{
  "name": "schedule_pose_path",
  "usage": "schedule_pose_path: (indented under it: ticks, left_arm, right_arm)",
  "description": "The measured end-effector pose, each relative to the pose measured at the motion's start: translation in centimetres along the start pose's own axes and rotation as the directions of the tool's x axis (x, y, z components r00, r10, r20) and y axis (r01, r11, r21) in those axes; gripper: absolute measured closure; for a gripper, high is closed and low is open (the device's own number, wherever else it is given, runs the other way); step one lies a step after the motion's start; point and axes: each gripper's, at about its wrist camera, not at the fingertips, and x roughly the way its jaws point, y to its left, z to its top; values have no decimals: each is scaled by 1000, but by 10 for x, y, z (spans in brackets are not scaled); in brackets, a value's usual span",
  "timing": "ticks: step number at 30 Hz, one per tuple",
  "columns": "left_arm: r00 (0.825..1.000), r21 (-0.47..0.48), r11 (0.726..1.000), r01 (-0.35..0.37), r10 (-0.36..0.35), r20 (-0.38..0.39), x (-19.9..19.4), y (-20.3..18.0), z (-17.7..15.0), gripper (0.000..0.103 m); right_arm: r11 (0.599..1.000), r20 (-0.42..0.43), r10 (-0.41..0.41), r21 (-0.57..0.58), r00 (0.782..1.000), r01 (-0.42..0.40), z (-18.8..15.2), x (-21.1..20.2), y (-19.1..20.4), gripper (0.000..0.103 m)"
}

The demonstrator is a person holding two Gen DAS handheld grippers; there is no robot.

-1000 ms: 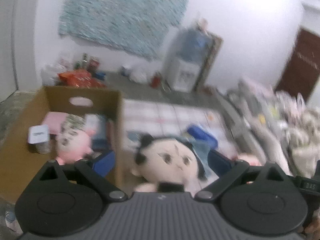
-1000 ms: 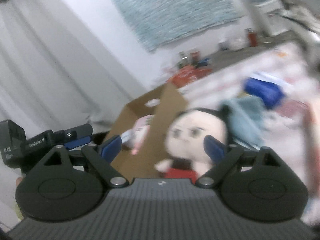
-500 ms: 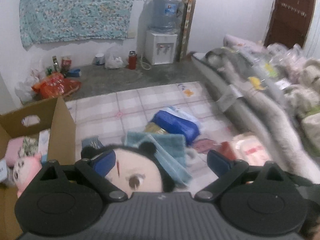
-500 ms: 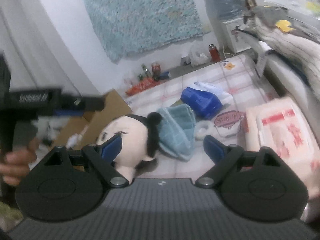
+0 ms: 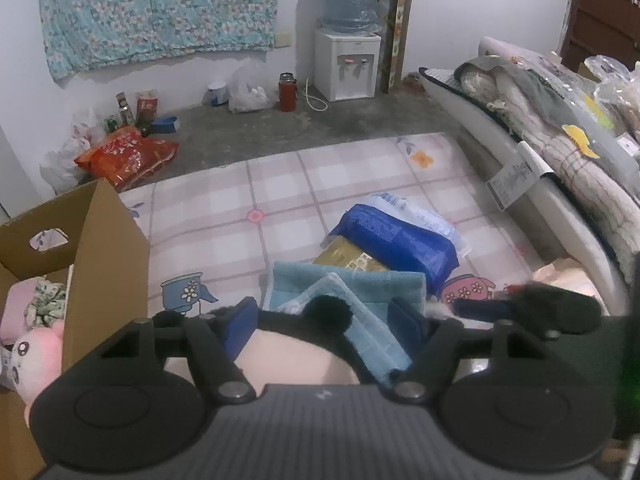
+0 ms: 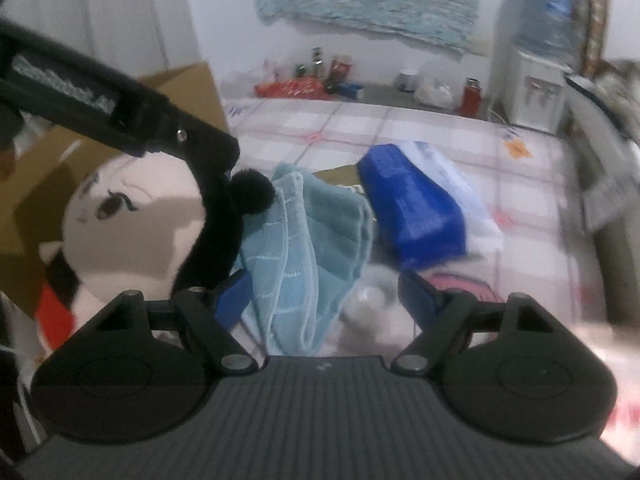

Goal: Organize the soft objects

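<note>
The left hand-held gripper (image 5: 322, 322) stands wide around the plush doll's head (image 5: 296, 356), which lies on the checked mat (image 5: 280, 208) beside the cardboard box (image 5: 100, 240). The right hand-held gripper (image 6: 326, 292), also wide, straddles the blue towel (image 6: 312, 240). Closing now risks snagging the towel with the doll, since they overlap.

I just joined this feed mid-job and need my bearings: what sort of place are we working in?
Most likely a lived-in room at home, a bedroom or storage room. A water dispenser stands against the wall, folded bedding is piled at the right, and a checked mat on the floor holds a blue towel beside a cardboard box.
</note>
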Motion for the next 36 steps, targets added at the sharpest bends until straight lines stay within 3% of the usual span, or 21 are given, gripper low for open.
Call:
schedule_pose_path:
  ticks: [3, 6, 7, 10, 15, 19, 26, 31, 36]
  left_arm:
    - [1000, -12, 1000, 13, -13, 9, -1, 3, 2, 30]
    - [1000, -20, 1000, 10, -10, 24, -5, 6, 2, 30]
    - [1000, -24, 1000, 12, -11, 28, -6, 6, 2, 30]
    - [999, -39, 999, 20, -18, 42, -14, 10, 1, 30]
    - [997, -63, 997, 32, -28, 67, -32, 15, -5, 30]
    - [995, -83, 995, 48, -41, 86, -54, 17, -14, 30]
    - [989, -87, 990, 115, -107, 99, -89, 15, -40, 28]
    - [983, -90, 979, 181, -177, 58, -101, 9, -65, 27]
    - [965, -112, 961, 254, -260, -39, -93, -4, -90, 24]
  right_arm:
    - [999, -26, 32, -38, 999, -33, 5, 22, 0, 24]
    - [995, -47, 42, -84, 998, -46, 7, 40, 3, 42]
    - [995, -53, 41, -93, 998, -46, 8, 44, 5, 53]
    - [992, -32, 42, -118, 999, -46, 8, 46, 11, 69]
    - [981, -23, 14, -195, 1000, -18, 2, 44, 26, 86]
    - [972, -46, -33, -232, 998, 21, 1, 39, 40, 94]
    - [997, -138, 44, 63, 989, -35, -11, 14, 23, 96]
    - [965, -169, 102, 258, 980, -56, -47, -19, 17, 96]
    - [926, -162, 99, 376, 982, -32, -90, -57, 20, 96]
